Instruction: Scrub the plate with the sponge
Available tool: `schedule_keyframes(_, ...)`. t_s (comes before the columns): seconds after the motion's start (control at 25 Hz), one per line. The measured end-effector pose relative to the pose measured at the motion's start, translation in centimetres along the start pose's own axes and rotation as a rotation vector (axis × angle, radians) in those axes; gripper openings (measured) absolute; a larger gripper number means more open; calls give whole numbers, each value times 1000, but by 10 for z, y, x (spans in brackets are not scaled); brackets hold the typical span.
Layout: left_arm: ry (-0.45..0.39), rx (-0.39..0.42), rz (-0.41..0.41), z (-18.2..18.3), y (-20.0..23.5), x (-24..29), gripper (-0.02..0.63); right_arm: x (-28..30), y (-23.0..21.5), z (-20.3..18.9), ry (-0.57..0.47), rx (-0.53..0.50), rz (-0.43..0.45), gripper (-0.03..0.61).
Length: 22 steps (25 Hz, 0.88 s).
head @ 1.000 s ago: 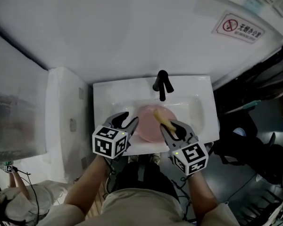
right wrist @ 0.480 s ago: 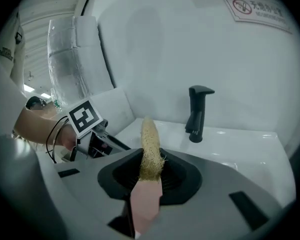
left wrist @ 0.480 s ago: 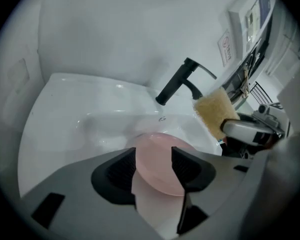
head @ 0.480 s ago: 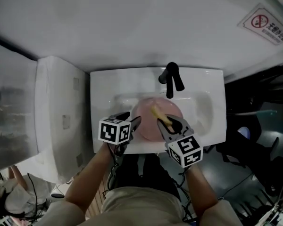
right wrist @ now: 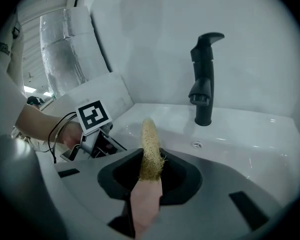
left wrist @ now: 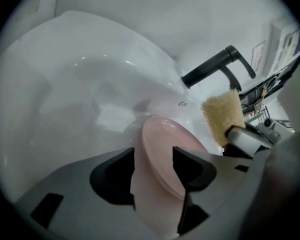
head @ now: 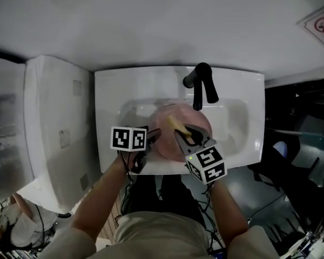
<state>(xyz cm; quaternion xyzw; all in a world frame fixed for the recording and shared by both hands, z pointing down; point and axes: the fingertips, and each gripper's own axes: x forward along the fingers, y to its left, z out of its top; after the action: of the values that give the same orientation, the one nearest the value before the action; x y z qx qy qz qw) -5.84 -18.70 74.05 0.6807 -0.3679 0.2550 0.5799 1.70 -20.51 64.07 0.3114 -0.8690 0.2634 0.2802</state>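
Though lower now, left fingers (left wrist: 110, 179) freshly loosened round plate (left wrist: 165, 144), right fingers (right wrist: 182, 176) clenching sponge (right wrist: 151, 149).

The sink (left wrist: 90, 79) looks glossy, the pink plate (left wrist: 165, 146) smooth, the sponge (left wrist: 222, 115) rough and fibrous, the black tap (left wrist: 215, 67) matt.

A white ceramic washbasin (head: 113, 90) lies beneath and around the right gripper (head: 184, 131). Straight ahead of that tool, a matte black lever tap (head: 201, 88) stands upright on the basin's back ledge. A white box-shaped unit (head: 59, 128) stands to the tool's left. Far ahead and to the right, a red-and-white prohibition sign (head: 323, 25) is on the plain white wall (head: 151, 20).
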Motion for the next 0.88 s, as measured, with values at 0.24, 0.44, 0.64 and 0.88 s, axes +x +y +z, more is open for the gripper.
schedule_keyframes(0.24,46,-98,2,-12,15,21,207,21,-12,-20,79,-7,25,87)
schedule_keyframes(0.44,79,-123,22,-20,21,33,86,34,-16,-28,114,-10,42,87)
schedule_keyframes(0.64,59,-149,4,-17,17,37,44,39,-15,-33,126,-8,54,87)
schedule_keyframes(0.88,-41,-220,-45,-1,9,19,21,40,-6,-34,135,-30,71,87)
